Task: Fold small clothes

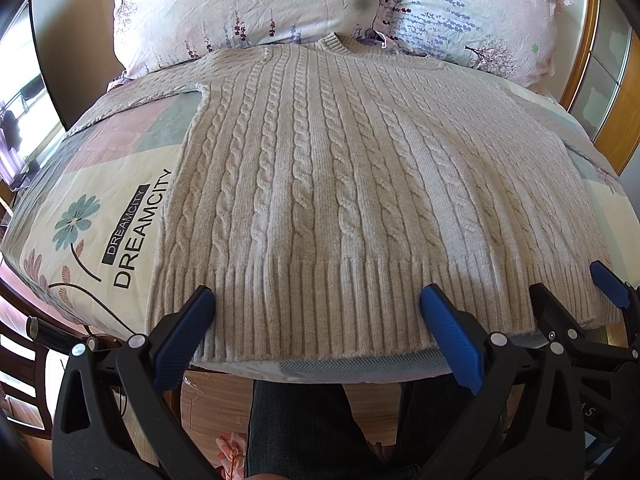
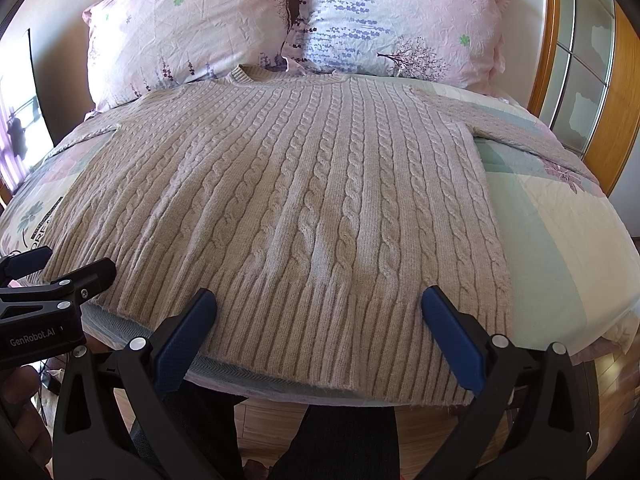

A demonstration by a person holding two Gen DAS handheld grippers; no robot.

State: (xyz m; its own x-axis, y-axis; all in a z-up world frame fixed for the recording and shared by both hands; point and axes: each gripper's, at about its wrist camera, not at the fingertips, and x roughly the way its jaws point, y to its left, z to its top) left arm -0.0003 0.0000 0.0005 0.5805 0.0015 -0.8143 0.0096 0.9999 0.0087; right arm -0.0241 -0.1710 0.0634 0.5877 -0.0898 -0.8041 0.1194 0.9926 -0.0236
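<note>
A beige cable-knit sweater (image 1: 340,184) lies flat on the bed, collar toward the pillows, ribbed hem at the near edge; it also shows in the right wrist view (image 2: 304,208). Its sleeves stretch out to both sides. My left gripper (image 1: 318,300) is open and empty, its fingers above the left half of the hem. My right gripper (image 2: 319,300) is open and empty above the right half of the hem. The right gripper (image 1: 576,288) also shows at the right of the left wrist view, and the left gripper (image 2: 70,266) shows at the left of the right wrist view.
A patterned quilt (image 1: 100,208) covers the bed. Two floral pillows (image 1: 240,4) (image 2: 400,16) lean at the head. A wooden frame with glass panes (image 2: 580,80) stands on the right. My legs (image 1: 304,432) and the wood floor lie below the bed's near edge.
</note>
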